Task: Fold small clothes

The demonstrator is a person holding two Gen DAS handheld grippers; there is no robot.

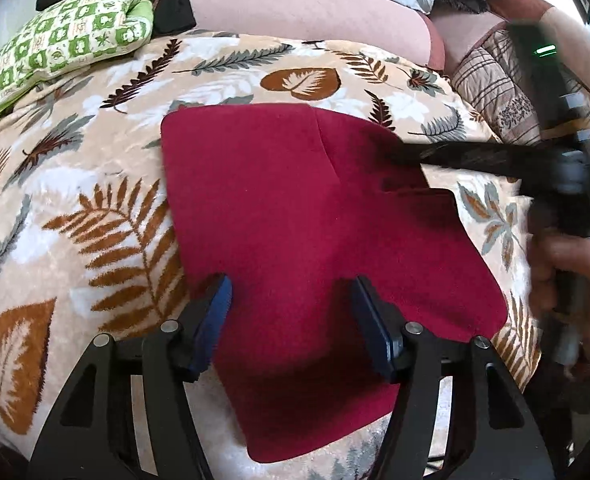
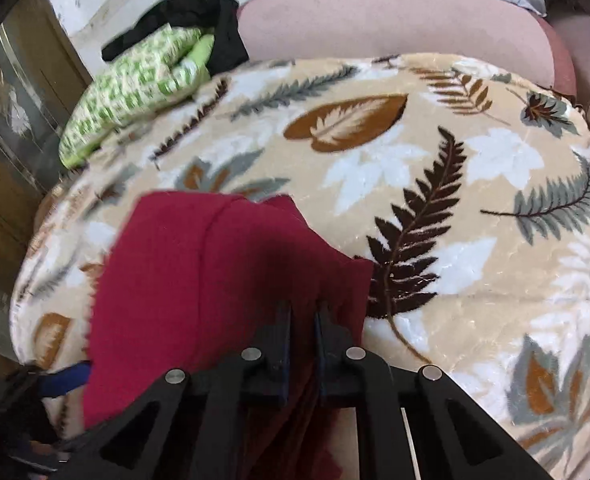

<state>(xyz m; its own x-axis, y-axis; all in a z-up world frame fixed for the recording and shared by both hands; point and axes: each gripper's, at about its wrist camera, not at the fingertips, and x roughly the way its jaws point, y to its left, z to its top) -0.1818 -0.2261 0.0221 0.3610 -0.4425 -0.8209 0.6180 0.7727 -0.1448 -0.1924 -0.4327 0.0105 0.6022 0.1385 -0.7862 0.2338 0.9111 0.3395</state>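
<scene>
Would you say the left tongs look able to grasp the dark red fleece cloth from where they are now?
Probably yes: the left tongs hang open directly above the dark red fleece cloth, with nothing between them.

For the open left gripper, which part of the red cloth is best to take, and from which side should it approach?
Probably the near edge of the red cloth, approached from the front of the bed with the left gripper low. That edge hangs free over the leaf-print blanket, so one finger can slide underneath. The right gripper already pinches its right side.
</scene>
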